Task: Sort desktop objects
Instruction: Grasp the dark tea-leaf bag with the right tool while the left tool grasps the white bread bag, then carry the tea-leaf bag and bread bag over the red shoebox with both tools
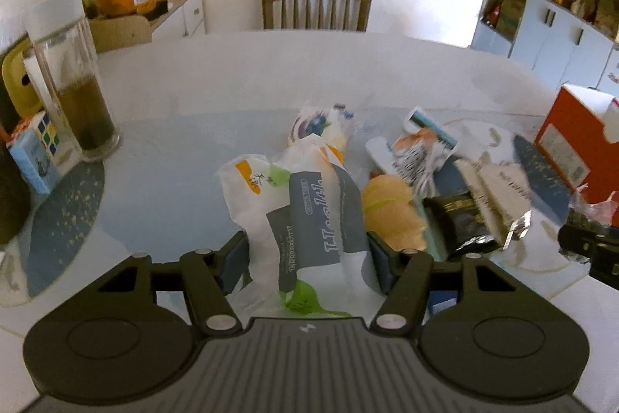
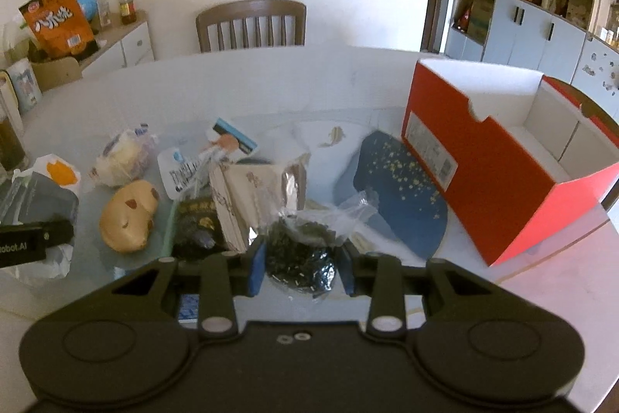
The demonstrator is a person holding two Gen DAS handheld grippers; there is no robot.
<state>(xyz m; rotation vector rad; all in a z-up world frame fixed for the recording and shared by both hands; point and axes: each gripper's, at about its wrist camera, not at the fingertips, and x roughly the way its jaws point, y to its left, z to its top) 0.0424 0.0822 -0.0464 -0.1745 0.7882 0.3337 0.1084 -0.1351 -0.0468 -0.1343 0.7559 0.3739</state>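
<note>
Far to the left of the left gripper [image 1: 307, 258] stand a tea bottle [image 1: 73, 80] and a puzzle cube [image 1: 40, 132] on the tabletop [image 1: 162, 157]. The left gripper itself is clamped on a white and grey snack bag [image 1: 309, 211], which rises between its two fingers. The bag looks light, soft and crinkly; it probably slides under pressure, so a hold across its bunched middle, as here, seems safer than a hold at a thin edge.

Just to the right of that gripper lies a tan soft toy [image 1: 390, 208], and beyond it a loose pile of packets, among them a dark packet [image 1: 460, 219] with a foil edge.

Further right, the right gripper [image 2: 301, 268] has its fingers closed on a clear bag of dark tea leaves [image 2: 301, 250]. That bag appears light and limp, with slippery film; I judge that its contents would shift, so gripping the full belly beats pinching the loose top.

Right of this gripper sits an open red box [image 2: 499, 188], its inside bare, near a blue mat [image 2: 394, 192].
</note>
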